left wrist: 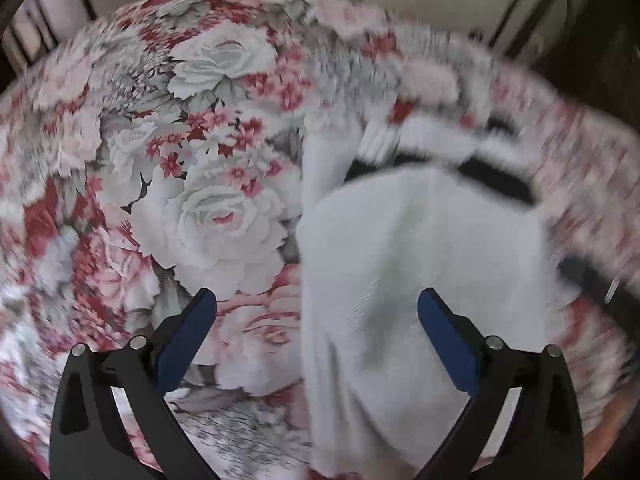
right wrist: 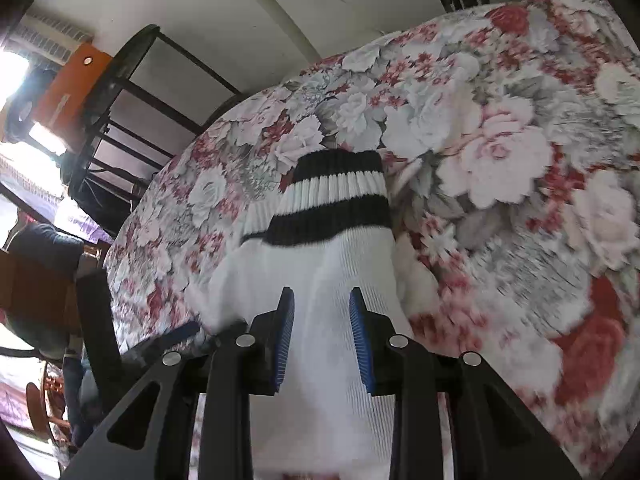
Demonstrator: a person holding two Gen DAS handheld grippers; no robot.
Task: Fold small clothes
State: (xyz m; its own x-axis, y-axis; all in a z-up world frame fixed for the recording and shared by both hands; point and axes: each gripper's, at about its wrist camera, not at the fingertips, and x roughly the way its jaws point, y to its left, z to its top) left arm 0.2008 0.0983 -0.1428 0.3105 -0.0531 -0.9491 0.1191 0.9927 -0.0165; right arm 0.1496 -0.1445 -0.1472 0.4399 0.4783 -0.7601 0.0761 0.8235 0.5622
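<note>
Right claw (right wrist: 322, 336) pinching white sock (right wrist: 332, 264), black-striped cuff forward. Left claw (left wrist: 316, 320) spread wide over floral counter (left wrist: 180, 160), apparently touching nothing

Surface: a tablecloth (left wrist: 208, 216) printed with white and pink roses and small red blossoms fills most of the frame; it blurs toward the right edge.
Garment: a white sock (left wrist: 400, 260) with black bands at its ribbed cuff lies across the right half, running from the upper right down to the bottom centre.
Left gripper (left wrist: 316, 320): bottom of the frame, black arms with blue pads, jaws spread wide, the right pad over the sock and the left pad over the cloth.
Background: dark chair backs (left wrist: 536, 8) against a pale wall along the top edge.
</note>
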